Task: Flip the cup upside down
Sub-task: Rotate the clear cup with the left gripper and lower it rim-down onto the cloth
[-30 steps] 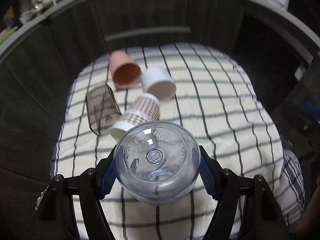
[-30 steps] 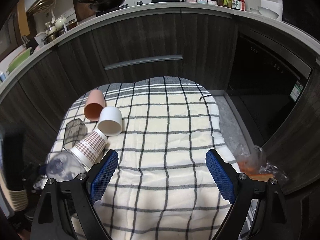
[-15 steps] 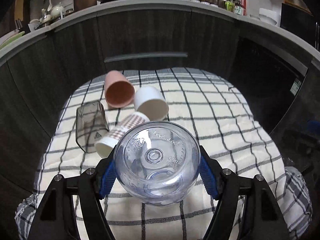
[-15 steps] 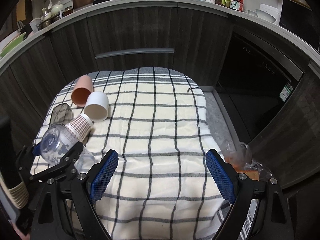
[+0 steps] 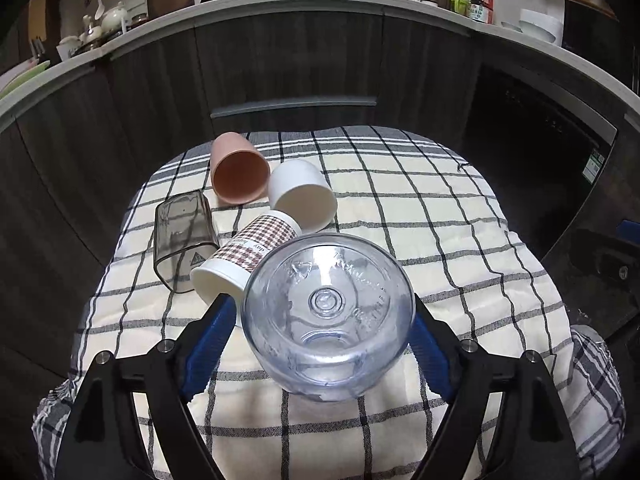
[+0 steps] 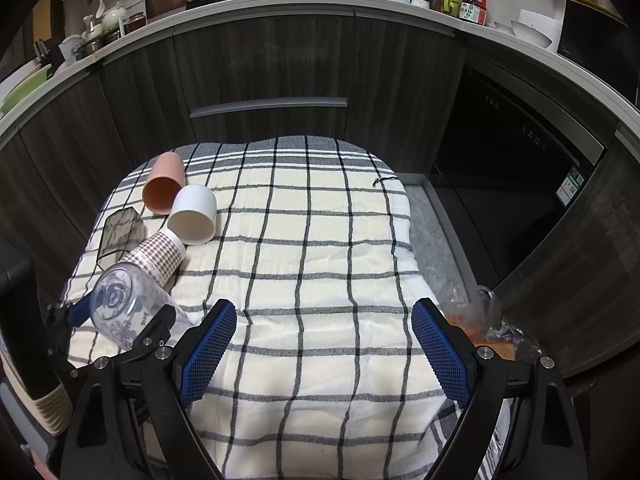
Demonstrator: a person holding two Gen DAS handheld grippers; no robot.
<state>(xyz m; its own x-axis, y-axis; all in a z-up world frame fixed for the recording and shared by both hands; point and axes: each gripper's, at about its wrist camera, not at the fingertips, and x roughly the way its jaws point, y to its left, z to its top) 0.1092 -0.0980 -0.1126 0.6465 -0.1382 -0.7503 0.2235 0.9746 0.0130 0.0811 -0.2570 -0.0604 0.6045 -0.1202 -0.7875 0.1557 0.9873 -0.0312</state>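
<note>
A clear plastic cup (image 5: 328, 316) fills the middle of the left wrist view, its base turned toward the camera. My left gripper (image 5: 320, 328) is shut on the clear plastic cup, blue pads (image 5: 210, 332) pressing its sides, and holds it above the checked cloth (image 5: 420, 232). In the right wrist view the same clear cup (image 6: 124, 308) hangs tilted at the lower left, in the left gripper (image 6: 120, 320). My right gripper (image 6: 324, 344) stands open over the cloth (image 6: 320, 248) with nothing between its fingers.
Lying on their sides at the cloth's left are a pink cup (image 5: 238, 174), a white cup (image 5: 302, 194), a houndstooth paper cup (image 5: 244, 256) and a smoky square cup (image 5: 182, 236). Dark cabinets (image 6: 260, 64) stand behind. Crumpled plastic (image 6: 484, 312) lies at the right.
The left gripper has lifted the clear cup higher and drawn back from the cup cluster, tilting up. The right gripper has shifted a little, still open.
</note>
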